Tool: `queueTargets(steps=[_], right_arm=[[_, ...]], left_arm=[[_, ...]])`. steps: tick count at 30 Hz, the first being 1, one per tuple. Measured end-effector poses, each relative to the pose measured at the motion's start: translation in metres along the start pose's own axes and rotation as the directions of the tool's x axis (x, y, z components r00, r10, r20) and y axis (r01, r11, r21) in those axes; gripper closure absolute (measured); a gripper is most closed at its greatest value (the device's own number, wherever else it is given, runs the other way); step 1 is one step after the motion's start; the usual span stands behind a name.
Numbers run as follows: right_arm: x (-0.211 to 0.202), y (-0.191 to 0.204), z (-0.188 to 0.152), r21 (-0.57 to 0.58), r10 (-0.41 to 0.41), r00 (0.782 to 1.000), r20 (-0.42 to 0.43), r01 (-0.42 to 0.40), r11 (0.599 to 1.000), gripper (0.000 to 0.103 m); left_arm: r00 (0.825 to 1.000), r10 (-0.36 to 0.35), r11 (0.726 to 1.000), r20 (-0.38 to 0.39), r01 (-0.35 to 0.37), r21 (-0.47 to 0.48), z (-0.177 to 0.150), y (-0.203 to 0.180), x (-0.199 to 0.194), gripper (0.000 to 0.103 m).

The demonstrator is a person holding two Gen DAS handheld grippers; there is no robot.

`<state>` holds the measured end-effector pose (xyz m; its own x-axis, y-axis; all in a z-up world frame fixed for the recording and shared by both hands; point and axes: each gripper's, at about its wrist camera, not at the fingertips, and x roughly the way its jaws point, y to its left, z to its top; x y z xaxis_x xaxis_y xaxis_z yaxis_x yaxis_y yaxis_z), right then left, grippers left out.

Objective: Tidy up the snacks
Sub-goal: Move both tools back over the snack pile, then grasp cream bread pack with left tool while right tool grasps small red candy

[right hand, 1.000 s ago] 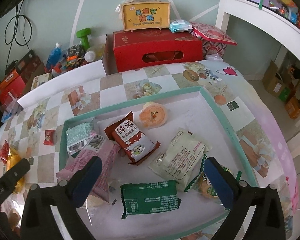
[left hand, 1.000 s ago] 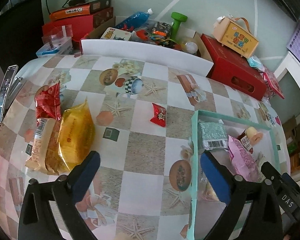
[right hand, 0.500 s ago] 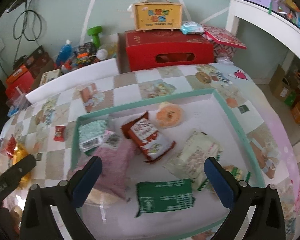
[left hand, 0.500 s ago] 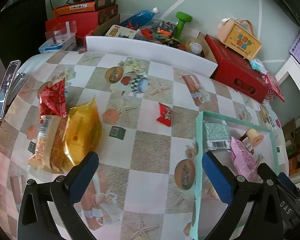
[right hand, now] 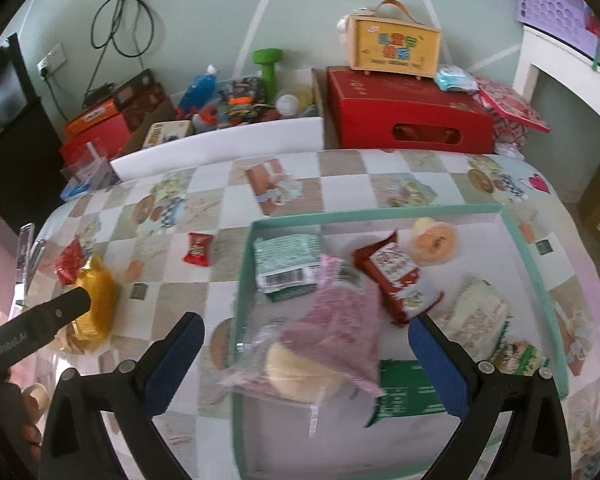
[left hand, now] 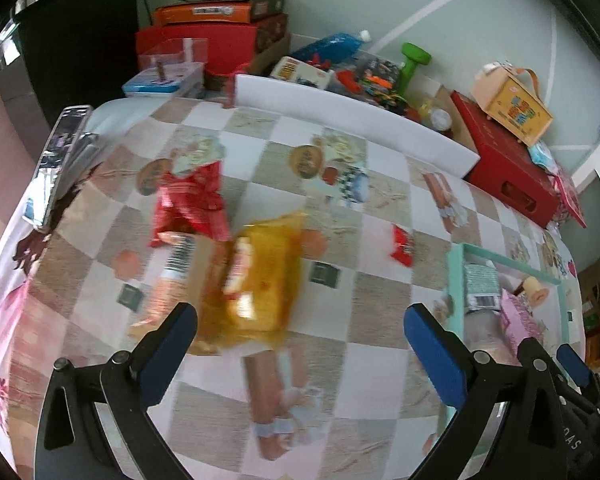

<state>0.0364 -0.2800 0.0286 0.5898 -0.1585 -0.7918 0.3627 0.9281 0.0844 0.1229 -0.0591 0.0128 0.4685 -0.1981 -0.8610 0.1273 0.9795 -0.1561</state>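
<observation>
I count seven snacks in the teal tray (right hand: 380,213), four snack packets (left hand: 260,276) on the table (left hand: 380,300).

Left wrist camera looks down close over the yellow packet (left hand: 260,276); right over the tray (right hand: 540,276); both share the checked tablecloth (left hand: 380,292) toward 12 o'clock.

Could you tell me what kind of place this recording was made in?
Most likely a home room: a table with a patterned checked tablecloth, household clutter along the wall such as a green dumbbell, and gift boxes like the red box.
</observation>
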Motion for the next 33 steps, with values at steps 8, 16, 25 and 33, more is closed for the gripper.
queueTargets(steps=[8, 16, 25, 33], right_arm=[[0.002, 0.052, -0.007, -0.101, 0.100, 0.995, 0.016, -0.098, 0.990, 0.000], [0.014, 0.091, -0.015, -0.185, 0.188, 0.982, 0.000, -0.185, 0.965, 0.000], [0.055, 0.087, 0.010, -0.103, 0.193, 0.981, -0.037, -0.196, 0.975, 0.037], [0.109, 0.087, 0.046, -0.005, 0.172, 0.977, -0.127, -0.174, 0.985, 0.056]], left_arm=[[0.997, 0.071, 0.988, 0.015, -0.068, -0.141, 0.004, 0.068, -0.010, 0.000], [0.999, 0.047, 0.973, -0.011, -0.048, -0.226, 0.005, 0.100, -0.001, 0.000], [0.996, 0.016, 0.976, -0.082, -0.033, -0.215, 0.006, 0.097, 0.031, 0.001], [0.994, -0.016, 0.970, -0.107, -0.011, -0.243, 0.006, 0.105, 0.043, 0.014]])
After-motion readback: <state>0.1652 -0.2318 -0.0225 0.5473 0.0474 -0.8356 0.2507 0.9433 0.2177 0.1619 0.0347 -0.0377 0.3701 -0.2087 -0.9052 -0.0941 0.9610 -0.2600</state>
